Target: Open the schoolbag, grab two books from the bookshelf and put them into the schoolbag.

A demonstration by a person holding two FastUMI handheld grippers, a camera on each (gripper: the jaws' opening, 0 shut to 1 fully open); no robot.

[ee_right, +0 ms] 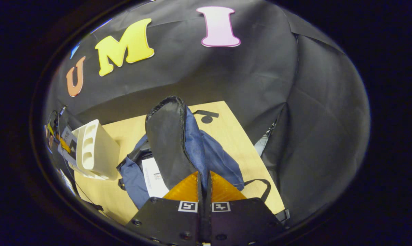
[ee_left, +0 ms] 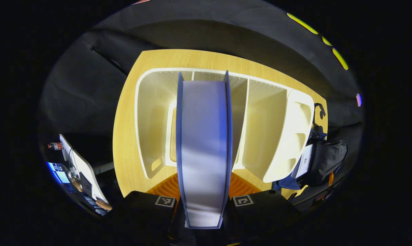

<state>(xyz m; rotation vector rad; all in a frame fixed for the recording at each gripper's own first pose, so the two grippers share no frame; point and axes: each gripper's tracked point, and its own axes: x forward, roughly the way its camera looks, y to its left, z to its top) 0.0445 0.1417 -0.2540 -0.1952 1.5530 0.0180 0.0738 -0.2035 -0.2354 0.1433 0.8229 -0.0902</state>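
Note:
In the left gripper view my left gripper (ee_left: 204, 191) is shut on a blue-covered book (ee_left: 204, 143), held spine-side away with its pale page edge facing the camera, above the white bookshelf (ee_left: 267, 136). The dark blue schoolbag (ee_left: 327, 159) lies at the shelf's right end. In the right gripper view my right gripper (ee_right: 204, 182) is shut on the schoolbag's flap (ee_right: 168, 143), lifting it upright so the black lining and zipper show. A white book (ee_right: 154, 177) lies inside the open schoolbag (ee_right: 216, 157). The bookshelf (ee_right: 96, 150) stands to the left.
The wooden table (ee_right: 233, 136) carries the shelf and bag; its right and far edges meet the black cloth wall. A black mark (ee_right: 206, 117) is printed on the tabletop behind the bag. A bag strap (ee_right: 260, 186) trails near the table's front. Off the table's left edge are a desk and screens (ee_left: 72, 171).

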